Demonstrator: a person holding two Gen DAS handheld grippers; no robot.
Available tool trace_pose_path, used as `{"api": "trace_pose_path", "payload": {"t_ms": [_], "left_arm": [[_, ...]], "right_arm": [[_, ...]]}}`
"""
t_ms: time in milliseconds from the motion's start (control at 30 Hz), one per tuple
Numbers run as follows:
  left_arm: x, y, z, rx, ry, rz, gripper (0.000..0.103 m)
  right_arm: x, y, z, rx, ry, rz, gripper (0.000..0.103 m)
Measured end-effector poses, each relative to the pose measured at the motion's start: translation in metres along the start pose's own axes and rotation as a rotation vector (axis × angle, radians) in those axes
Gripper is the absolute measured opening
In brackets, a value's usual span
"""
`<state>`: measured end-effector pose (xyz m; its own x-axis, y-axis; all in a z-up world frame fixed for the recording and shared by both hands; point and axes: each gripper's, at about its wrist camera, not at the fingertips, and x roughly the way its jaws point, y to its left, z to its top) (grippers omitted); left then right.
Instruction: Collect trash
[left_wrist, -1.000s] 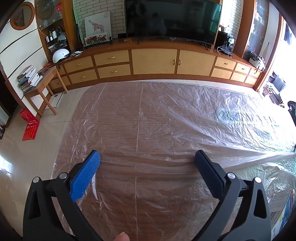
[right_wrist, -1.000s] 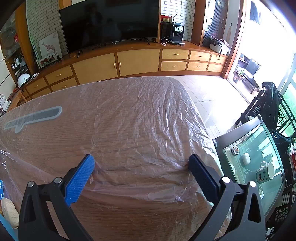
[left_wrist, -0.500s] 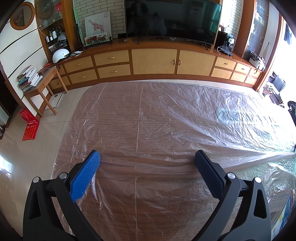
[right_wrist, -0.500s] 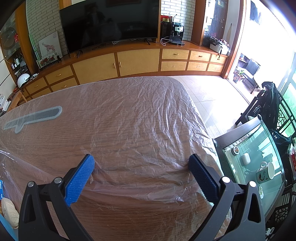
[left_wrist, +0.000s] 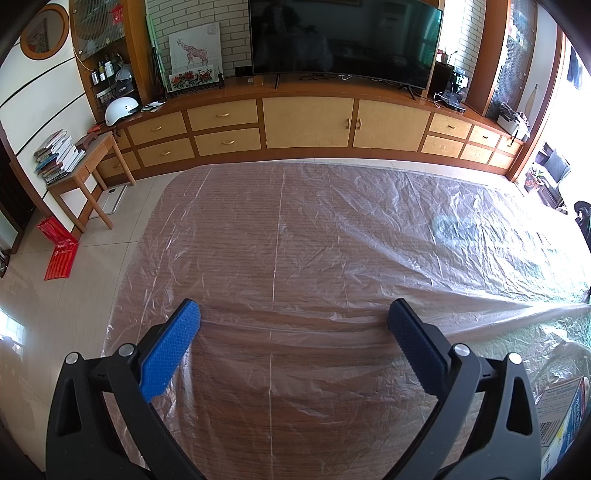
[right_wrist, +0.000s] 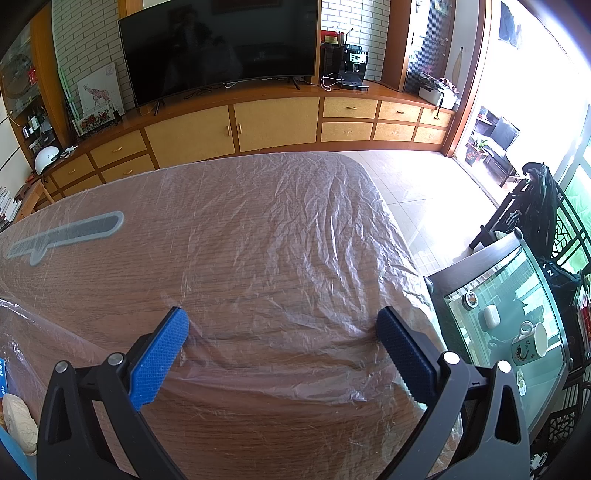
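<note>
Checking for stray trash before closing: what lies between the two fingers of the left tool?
Only the clear plastic sheet over the wooden table; no loose item lies between the left tool fingers. The left wrist view shows this.

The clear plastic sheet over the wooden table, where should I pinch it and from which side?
Judging by its shape, take the clear plastic sheet at the raised fold ridge running across between the open left gripper. Come down from above and close across the ridge: elsewhere the film lies flat on the wooden table, leaving little to pinch.
</note>
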<state>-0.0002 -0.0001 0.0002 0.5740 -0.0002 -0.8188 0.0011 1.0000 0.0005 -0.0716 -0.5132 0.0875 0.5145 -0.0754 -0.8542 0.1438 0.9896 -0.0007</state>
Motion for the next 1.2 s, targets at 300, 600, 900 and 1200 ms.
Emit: {"api": "trace_pose_path", "payload": {"t_ms": [300,600,900,1200], "left_arm": [[0.0002,0.0002,0.0001,0.000,0.000,0.000,0.102],[0.0003,0.0002,0.0001,0.000,0.000,0.000,0.102],[0.0002,0.0001,0.0001,0.000,0.000,0.000,0.102],[0.0002,0.0001,0.0000,0.000,0.000,0.000,0.102]], "right_arm": [[-0.0007,-0.0024,-0.0004,0.000,0.000,0.000,0.099],[-0.0008,-0.0023,-0.0003,0.000,0.000,0.000,0.099],[-0.0010,-0.0030,-0.0006,0.000,0.000,0.001,0.099],[-0.0011,-0.0056,-0.0008,0.000,0.000,0.000,0.099]]}}
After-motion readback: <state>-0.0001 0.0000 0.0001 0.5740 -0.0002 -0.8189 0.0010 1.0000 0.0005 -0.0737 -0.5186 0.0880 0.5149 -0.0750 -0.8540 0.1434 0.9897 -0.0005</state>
